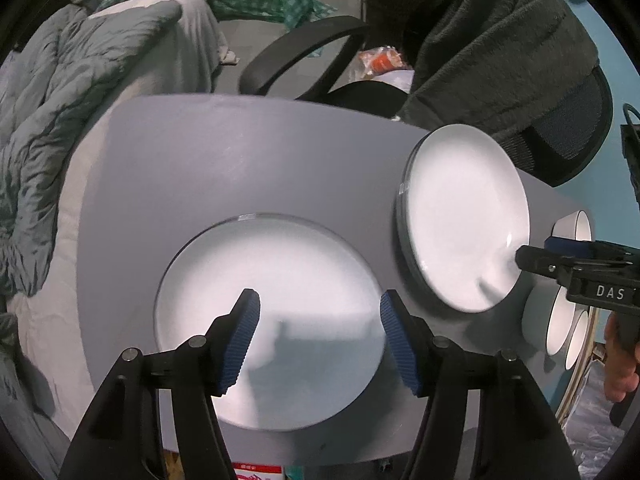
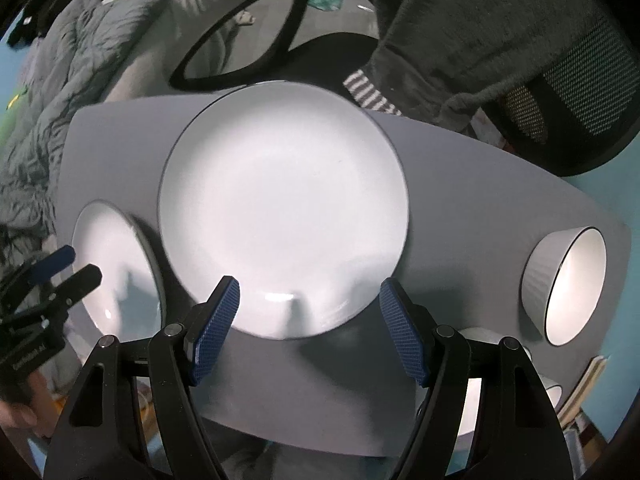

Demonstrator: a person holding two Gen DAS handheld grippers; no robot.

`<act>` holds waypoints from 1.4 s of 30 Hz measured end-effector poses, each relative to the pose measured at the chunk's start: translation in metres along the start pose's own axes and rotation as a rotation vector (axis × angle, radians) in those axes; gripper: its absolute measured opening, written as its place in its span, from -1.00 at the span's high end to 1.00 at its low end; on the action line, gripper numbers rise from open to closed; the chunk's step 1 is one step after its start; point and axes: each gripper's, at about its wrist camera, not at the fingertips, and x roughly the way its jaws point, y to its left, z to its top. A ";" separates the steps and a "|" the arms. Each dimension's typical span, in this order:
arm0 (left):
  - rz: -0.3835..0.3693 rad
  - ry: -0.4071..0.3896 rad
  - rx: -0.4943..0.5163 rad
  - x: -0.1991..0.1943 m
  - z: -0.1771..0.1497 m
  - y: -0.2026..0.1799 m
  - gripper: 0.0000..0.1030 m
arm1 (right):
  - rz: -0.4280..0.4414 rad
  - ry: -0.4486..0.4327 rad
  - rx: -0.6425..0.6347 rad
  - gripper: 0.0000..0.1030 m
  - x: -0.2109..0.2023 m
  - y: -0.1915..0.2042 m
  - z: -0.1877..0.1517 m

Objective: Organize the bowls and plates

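Two white plates lie on a grey table [image 1: 224, 152]. My left gripper [image 1: 320, 338] is open and empty, hovering over the near plate [image 1: 272, 280], which also shows in the right wrist view [image 2: 108, 256]. My right gripper [image 2: 308, 326] is open and empty at the near rim of the second plate [image 2: 284, 208], seen in the left wrist view at right [image 1: 464, 216]. A white bowl with a dark rim [image 2: 568, 284] stands at the table's right end. More bowls [image 1: 560, 328] sit behind the right gripper [image 1: 532, 258], partly hidden.
A black office chair [image 1: 552, 132] draped with a dark blanket [image 1: 488, 40] stands behind the table. A bed with a grey quilt [image 1: 52, 128] is to the left. The table's near edge [image 2: 312, 436] lies just under the right gripper.
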 end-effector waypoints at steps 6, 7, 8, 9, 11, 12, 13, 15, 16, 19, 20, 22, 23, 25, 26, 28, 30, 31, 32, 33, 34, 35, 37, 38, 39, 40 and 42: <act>0.020 -0.010 -0.026 -0.014 -0.026 0.026 -0.30 | -0.069 -0.038 -0.082 -0.40 -0.009 0.026 -0.017; 0.023 -0.013 -0.028 -0.016 -0.028 0.028 -0.31 | -0.085 -0.047 -0.095 -0.40 -0.010 0.030 -0.019; 0.029 -0.018 -0.029 -0.019 -0.032 0.032 -0.36 | -0.106 -0.057 -0.110 -0.40 -0.012 0.035 -0.023; 0.031 -0.023 -0.031 -0.021 -0.036 0.034 -0.39 | -0.116 -0.064 -0.119 -0.40 -0.012 0.039 -0.026; 0.033 -0.030 -0.036 -0.025 -0.043 0.040 -0.40 | -0.130 -0.075 -0.134 -0.40 -0.014 0.045 -0.030; 0.036 -0.029 -0.039 -0.027 -0.046 0.042 -0.40 | -0.134 -0.079 -0.140 -0.40 -0.015 0.049 -0.033; 0.039 -0.029 -0.040 -0.028 -0.049 0.044 -0.40 | -0.136 -0.080 -0.143 -0.40 -0.015 0.052 -0.036; 0.043 -0.032 -0.039 -0.030 -0.054 0.047 -0.40 | -0.131 -0.077 -0.149 -0.40 -0.013 0.056 -0.039; 0.045 -0.030 -0.041 -0.031 -0.058 0.050 -0.40 | -0.123 -0.072 -0.153 -0.40 -0.011 0.059 -0.041; 0.043 -0.020 -0.050 -0.031 -0.067 0.056 -0.41 | -0.111 -0.055 -0.158 -0.40 -0.006 0.063 -0.044; 0.045 -0.016 -0.053 -0.029 -0.070 0.059 -0.40 | -0.109 -0.049 -0.160 -0.40 -0.004 0.066 -0.045; 0.049 -0.009 -0.062 -0.028 -0.076 0.064 -0.40 | -0.104 -0.041 -0.163 -0.40 -0.003 0.070 -0.049; 0.047 -0.006 -0.069 -0.027 -0.079 0.067 -0.40 | -0.100 -0.037 -0.165 -0.40 -0.001 0.072 -0.050; 0.047 0.002 -0.083 -0.024 -0.083 0.072 -0.40 | -0.097 -0.029 -0.167 -0.40 0.001 0.075 -0.053; 0.046 0.007 -0.091 -0.021 -0.086 0.075 -0.40 | -0.095 -0.025 -0.170 -0.40 0.002 0.077 -0.054; 0.045 0.018 -0.107 -0.017 -0.089 0.079 -0.40 | -0.091 -0.015 -0.178 -0.40 0.007 0.081 -0.055; 0.040 0.028 -0.119 -0.011 -0.091 0.083 -0.40 | -0.086 -0.001 -0.186 -0.40 0.012 0.085 -0.054; 0.040 0.031 -0.121 -0.009 -0.091 0.084 -0.40 | -0.082 0.004 -0.189 -0.40 0.013 0.087 -0.055; 0.043 0.034 -0.124 -0.006 -0.091 0.087 -0.40 | -0.072 0.011 -0.191 -0.40 0.015 0.089 -0.054; 0.045 0.037 -0.126 -0.003 -0.091 0.088 -0.40 | -0.062 0.014 -0.191 -0.40 0.017 0.091 -0.054; 0.045 0.040 -0.129 0.000 -0.090 0.090 -0.40 | -0.050 0.017 -0.189 -0.40 0.019 0.093 -0.054; 0.043 0.042 -0.130 0.002 -0.089 0.091 -0.40 | -0.031 0.023 -0.187 -0.40 0.022 0.095 -0.053; 0.040 0.046 -0.135 0.008 -0.086 0.094 -0.40 | 0.005 0.033 -0.185 -0.40 0.026 0.098 -0.052; 0.037 0.047 -0.135 0.010 -0.085 0.095 -0.40 | 0.025 0.036 -0.184 -0.40 0.028 0.097 -0.054; 0.035 0.048 -0.137 0.014 -0.083 0.097 -0.40 | 0.047 0.041 -0.182 -0.40 0.031 0.098 -0.053; 0.034 0.051 -0.138 0.017 -0.081 0.099 -0.40 | 0.063 0.046 -0.180 -0.40 0.034 0.098 -0.053; 0.027 0.057 -0.142 0.023 -0.078 0.101 -0.41 | 0.093 0.062 -0.179 -0.40 0.044 0.100 -0.051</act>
